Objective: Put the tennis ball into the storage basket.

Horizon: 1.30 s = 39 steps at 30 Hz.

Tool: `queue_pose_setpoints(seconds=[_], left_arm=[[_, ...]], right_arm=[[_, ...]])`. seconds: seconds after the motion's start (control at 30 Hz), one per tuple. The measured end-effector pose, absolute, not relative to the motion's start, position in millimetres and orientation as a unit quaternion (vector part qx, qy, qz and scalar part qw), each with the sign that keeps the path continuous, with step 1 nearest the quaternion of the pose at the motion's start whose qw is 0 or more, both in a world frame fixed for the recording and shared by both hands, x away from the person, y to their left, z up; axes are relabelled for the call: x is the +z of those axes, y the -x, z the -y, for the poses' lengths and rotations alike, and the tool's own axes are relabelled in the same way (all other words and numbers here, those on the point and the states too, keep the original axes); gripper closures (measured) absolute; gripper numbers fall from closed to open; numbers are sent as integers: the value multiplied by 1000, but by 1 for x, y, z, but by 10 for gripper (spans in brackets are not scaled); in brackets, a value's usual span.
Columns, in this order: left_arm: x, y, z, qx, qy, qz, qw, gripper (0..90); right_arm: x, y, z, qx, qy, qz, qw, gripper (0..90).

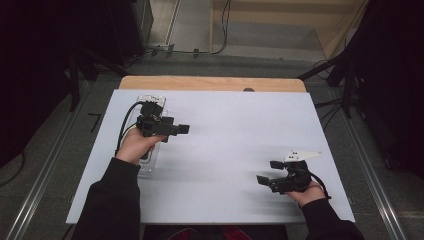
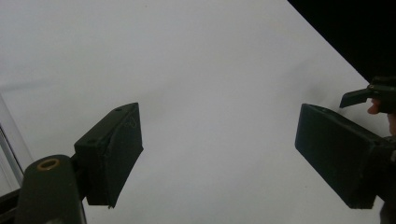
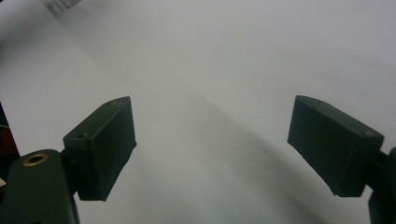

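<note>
My left gripper [image 1: 177, 129] is held over the left part of the white sheet [image 1: 230, 135], its jaws pointing right. In the left gripper view it [image 2: 217, 121] stands open, with bare white sheet between the jaws. My right gripper [image 1: 269, 172] hovers near the front right of the sheet with its jaws pointing left, a grey three-cornered plate [image 1: 302, 156] on top. In the right gripper view it [image 3: 210, 107] is open too, with nothing between the jaws. The right gripper [image 2: 369, 95] also shows far off in the left gripper view.
A long clear plastic tray [image 1: 150, 99] lies along the left side of the sheet, partly under my left hand; its edge [image 2: 7, 140] shows in the left gripper view. The wooden table edge [image 1: 210, 83] runs along the back. Dark stands and cables surround the table.
</note>
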<state>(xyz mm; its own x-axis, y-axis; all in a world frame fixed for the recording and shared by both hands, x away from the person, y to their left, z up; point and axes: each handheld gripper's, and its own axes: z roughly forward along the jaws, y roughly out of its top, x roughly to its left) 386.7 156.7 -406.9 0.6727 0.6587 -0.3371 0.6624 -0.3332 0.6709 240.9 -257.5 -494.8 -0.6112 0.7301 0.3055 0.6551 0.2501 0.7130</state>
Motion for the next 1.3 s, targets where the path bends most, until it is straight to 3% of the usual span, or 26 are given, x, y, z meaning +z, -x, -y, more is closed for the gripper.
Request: queue_pose_setpoints(seconds=[0.67,1.3], left_arm=[[-434,-355,-152,7,-839,-387,384,155],[-449,-324,-149,17,-848,-354,395,176]], right_arm=[[-495,-240,259,427,-440,-789,40,133],[-495,-241,259,428,-440,-789,36,133]])
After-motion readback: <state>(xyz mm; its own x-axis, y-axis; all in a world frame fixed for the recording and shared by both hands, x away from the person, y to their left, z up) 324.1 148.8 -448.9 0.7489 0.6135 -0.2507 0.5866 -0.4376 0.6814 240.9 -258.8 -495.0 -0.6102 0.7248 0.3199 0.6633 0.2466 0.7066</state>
